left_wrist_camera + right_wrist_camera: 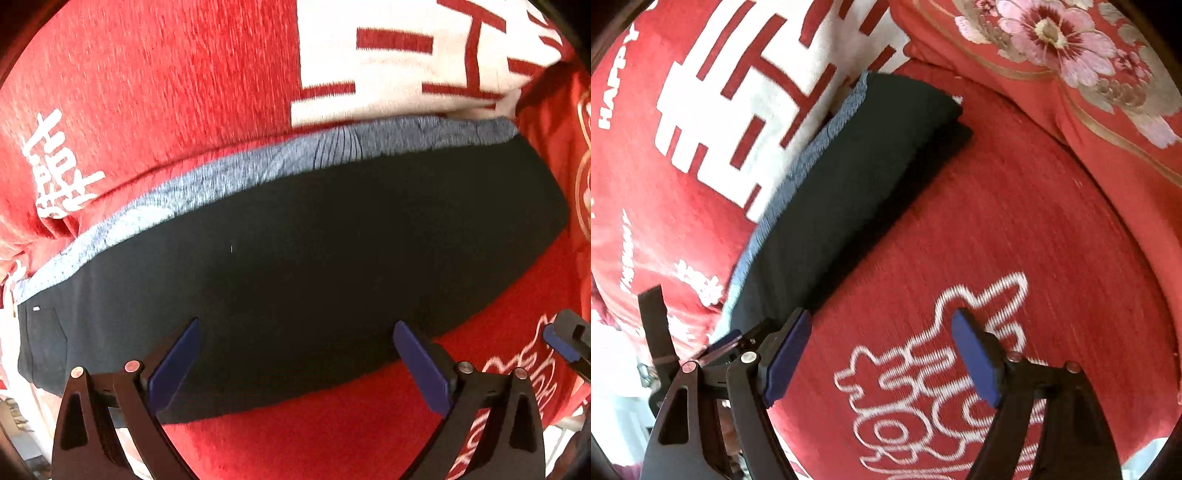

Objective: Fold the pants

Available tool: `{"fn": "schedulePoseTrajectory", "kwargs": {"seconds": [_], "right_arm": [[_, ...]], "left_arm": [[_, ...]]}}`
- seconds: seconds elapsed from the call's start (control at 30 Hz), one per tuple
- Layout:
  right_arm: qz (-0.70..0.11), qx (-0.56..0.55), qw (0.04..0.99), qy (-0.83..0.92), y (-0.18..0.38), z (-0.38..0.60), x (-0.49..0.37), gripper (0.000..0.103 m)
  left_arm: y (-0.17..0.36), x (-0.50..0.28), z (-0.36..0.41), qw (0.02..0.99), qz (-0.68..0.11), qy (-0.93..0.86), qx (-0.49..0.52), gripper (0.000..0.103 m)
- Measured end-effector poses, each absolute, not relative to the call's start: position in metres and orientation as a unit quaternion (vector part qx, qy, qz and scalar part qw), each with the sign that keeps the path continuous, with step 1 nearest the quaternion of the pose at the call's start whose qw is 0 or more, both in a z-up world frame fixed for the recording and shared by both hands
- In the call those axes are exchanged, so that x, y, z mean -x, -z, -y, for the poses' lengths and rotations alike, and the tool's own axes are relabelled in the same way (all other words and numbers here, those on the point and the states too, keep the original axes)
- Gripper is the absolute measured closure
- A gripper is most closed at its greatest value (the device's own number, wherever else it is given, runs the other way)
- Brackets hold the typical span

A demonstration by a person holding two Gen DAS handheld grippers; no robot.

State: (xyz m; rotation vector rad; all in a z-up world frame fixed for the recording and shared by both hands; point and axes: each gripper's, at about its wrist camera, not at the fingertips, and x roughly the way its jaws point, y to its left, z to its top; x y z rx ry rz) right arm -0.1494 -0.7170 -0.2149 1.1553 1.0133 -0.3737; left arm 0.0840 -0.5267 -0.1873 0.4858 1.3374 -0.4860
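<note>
The black pants (295,258) lie folded in a long band on the red bedspread (166,92), with a blue-grey inner edge (229,173) showing along the far side. My left gripper (295,332) is open and empty, its jaws wide just above the near edge of the pants. In the right wrist view the pants (857,177) stretch away to the upper middle. My right gripper (882,325) is open and empty over the bedspread, just right of the pants; its left pad (786,358) is by their near end.
The bedspread carries a large white panel with red characters (406,62) behind the pants and white outlined writing (942,369) near me. A red floral pillow (1071,55) lies at the far right. The right gripper's tip (565,339) shows at the left view's right edge.
</note>
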Motion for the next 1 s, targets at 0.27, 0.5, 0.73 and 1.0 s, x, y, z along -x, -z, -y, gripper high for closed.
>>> {"fn": "schedulePoseTrajectory", "kwargs": {"seconds": [0.27, 0.5, 0.73, 1.0], "right_arm": [[-0.419, -0.521, 0.722, 0.176, 0.221, 0.741, 0.134, 0.022], [-0.364, -0.539, 0.739, 0.174, 0.232, 0.755, 0.128, 0.022], [-0.330, -0.597, 0.711, 0.173, 0.252, 0.778, 0.106, 0.077], [-0.326, -0.531, 0.772, 0.127, 0.194, 0.763, 0.093, 0.089]], "left_arm": [[0.190, -0.094, 0.550, 0.748, -0.594, 0.210, -0.211, 0.000], [0.199, -0.087, 0.551, 0.752, -0.593, 0.211, -0.195, 0.000], [0.195, -0.090, 0.551, 0.739, -0.611, 0.220, -0.181, 0.009], [0.185, -0.070, 0.584, 0.743, -0.581, 0.244, -0.225, 0.028]]}}
